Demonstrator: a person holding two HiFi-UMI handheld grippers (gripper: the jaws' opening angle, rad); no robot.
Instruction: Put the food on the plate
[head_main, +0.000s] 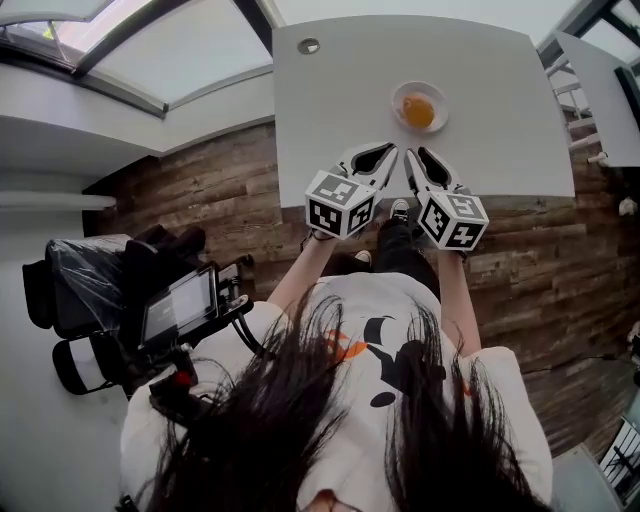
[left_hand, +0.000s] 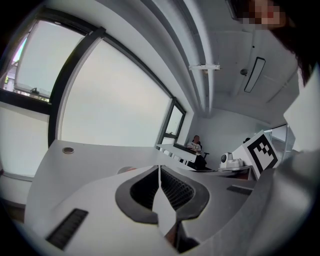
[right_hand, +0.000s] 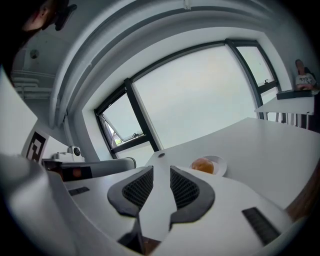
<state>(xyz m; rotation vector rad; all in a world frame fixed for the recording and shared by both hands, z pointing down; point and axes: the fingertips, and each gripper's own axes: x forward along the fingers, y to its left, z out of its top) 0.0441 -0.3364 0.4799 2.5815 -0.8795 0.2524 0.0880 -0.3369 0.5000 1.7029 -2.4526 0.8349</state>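
Note:
A small white plate (head_main: 436, 95) stands on the white table (head_main: 500, 150), and a round orange piece of food (head_main: 418, 110) lies on it. Both grippers hover side by side over the table's near edge, short of the plate. My left gripper (head_main: 392, 148) is shut with nothing between its jaws. My right gripper (head_main: 410, 153) is also shut and empty. In the right gripper view the plate (right_hand: 219, 161) and the food (right_hand: 202, 165) sit just beyond the right jaw. The left gripper view shows only the plate's rim (left_hand: 127, 169) behind the left jaw.
A round metal grommet (head_main: 309, 46) sits in the table's far left corner. Another white table (head_main: 600, 90) stands to the right. Black bags and camera gear (head_main: 120, 300) lie on the wooden floor at the left. A seated person (left_hand: 196, 145) is far off.

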